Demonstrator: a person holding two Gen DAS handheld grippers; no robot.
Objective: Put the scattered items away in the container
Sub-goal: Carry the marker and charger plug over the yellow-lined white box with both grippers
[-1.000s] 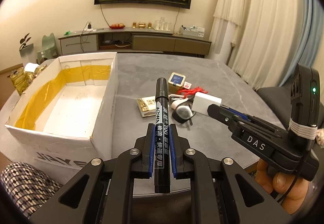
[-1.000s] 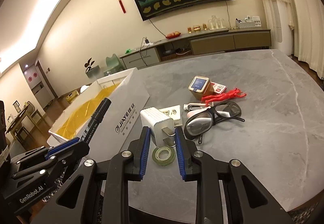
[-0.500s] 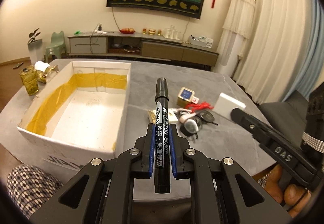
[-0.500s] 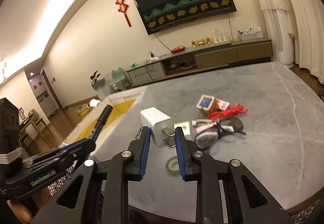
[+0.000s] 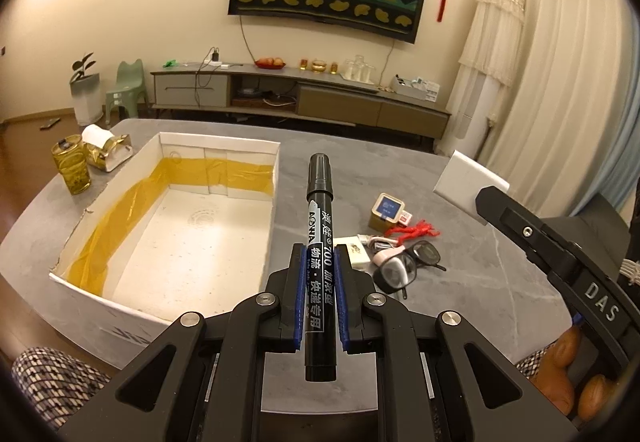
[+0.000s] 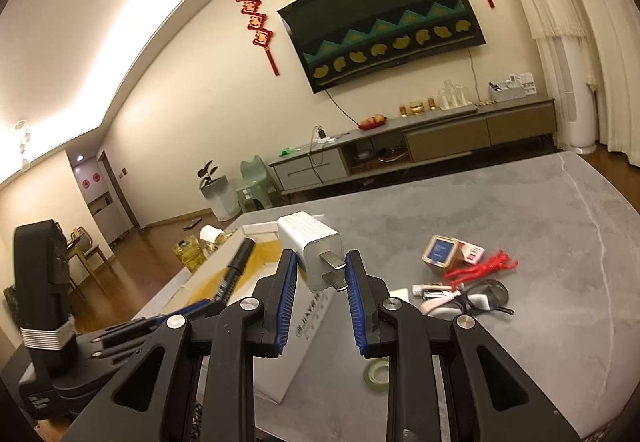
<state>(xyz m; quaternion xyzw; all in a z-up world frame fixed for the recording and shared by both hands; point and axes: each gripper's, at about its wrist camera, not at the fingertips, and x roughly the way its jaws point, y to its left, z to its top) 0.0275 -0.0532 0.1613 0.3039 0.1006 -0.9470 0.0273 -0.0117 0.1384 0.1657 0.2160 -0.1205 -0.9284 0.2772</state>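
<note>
From the left wrist view, our left gripper is clamped on a black marker, held above the near edge of the table, just right of the white box. We judge the step to be carrying: the marker is lifted but not yet over the box, so the next move calls for swinging left over the bare box floor and letting go. The marker's label reads "700" with Chinese characters and what looks like "AONIA". At the right, our other tool bears "DAS" and carries a white charger. Scattered to the right lie a small tin, a red cord and glasses.

From the right wrist view, our right gripper grips the charger between its blue pads, raised over the box's near right wall. It too needs to travel left and lower into the box. The box side shows print we read only as "JIAYE". A tape roll rests on the table near us, and the left tool's label is too blurred to read here.
</note>
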